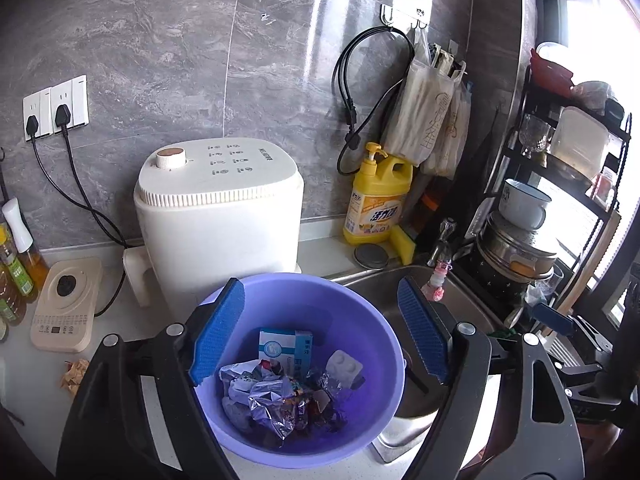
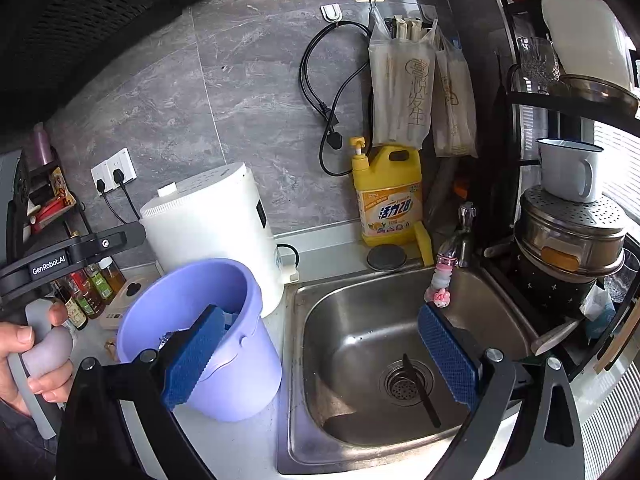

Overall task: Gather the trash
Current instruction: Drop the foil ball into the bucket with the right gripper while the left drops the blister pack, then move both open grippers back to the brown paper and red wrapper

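The purple bucket (image 1: pixel 304 364) stands on the white surface (image 1: pixel 120 320) at the edge that meets the sink (image 2: pixel 372 360), in front of the white appliance (image 1: pixel 218 216). Inside lie crumpled foil wrappers (image 1: pixel 276 400), a small blue-and-white box (image 1: pixel 285 346) and a blister pack (image 1: pixel 344 368). All of this looks light: the foil is soft and will crush under the pads, the box is stiff enough to pinch across its flat faces, and the blister pack is thin and probably slippery. One more piece, a crumpled brown paper (image 1: pixel 74 376), sits on the surface left of the bucket, near the beige control base (image 1: pixel 66 306); I judge it the likely next pick, taken across its bulk, since it should compress easily.

The left claw (image 1: pixel 320 332) hangs over the bucket's mouth, angled downward, jaws spread wide with nothing between the blue pads (image 1: pixel 218 332). The right claw (image 2: pixel 320 356) points down toward the sink, its jaws at full spread and empty; one pad overlaps the bucket's rim in its view, the other sits over the basin. In the right wrist view a hand (image 2: pixel 28 360) grips the pale handle of the left claw at the frame's left edge.
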`<state>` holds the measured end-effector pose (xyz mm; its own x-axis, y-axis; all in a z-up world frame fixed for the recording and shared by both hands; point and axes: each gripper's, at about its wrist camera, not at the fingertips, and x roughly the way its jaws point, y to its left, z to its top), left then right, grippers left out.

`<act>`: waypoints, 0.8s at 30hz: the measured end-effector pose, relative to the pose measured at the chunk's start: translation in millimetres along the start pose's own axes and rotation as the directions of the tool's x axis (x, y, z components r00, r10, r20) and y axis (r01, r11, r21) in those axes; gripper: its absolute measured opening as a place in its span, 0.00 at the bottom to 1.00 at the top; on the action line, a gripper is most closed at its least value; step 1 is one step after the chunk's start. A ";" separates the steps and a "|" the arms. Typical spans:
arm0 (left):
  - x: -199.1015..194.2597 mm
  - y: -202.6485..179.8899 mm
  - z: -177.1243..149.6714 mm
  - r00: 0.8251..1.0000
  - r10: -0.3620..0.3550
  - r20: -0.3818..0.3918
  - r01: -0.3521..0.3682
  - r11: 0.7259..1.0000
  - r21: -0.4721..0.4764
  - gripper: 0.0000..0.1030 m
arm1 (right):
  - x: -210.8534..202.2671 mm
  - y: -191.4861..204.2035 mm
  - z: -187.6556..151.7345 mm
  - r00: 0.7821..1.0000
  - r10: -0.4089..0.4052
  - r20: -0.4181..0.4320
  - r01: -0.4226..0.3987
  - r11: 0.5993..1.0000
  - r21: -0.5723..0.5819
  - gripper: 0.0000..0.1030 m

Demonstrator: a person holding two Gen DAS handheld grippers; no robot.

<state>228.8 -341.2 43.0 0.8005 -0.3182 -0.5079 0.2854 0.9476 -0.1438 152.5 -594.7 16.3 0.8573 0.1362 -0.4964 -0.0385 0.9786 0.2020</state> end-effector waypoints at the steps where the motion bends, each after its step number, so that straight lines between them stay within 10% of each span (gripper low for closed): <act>1: -1.5 3.8 -0.7 1.000 0.006 -0.002 -0.006 1.000 -0.005 0.78 | 0.6 2.8 -0.3 1.000 0.008 0.001 -0.008 1.000 -0.002 0.92; 24: -66.3 156.0 -27.8 0.977 0.215 -0.006 -0.214 0.968 -0.132 0.91 | 50.7 158.5 0.5 0.972 0.220 -0.078 -0.229 0.963 -0.140 0.92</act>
<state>205.6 -171.4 30.6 0.8401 -0.1070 -0.5317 0.0356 0.9891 -0.1427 190.1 -432.7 23.6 0.7854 0.3597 -0.5037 -0.3053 0.9330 0.1904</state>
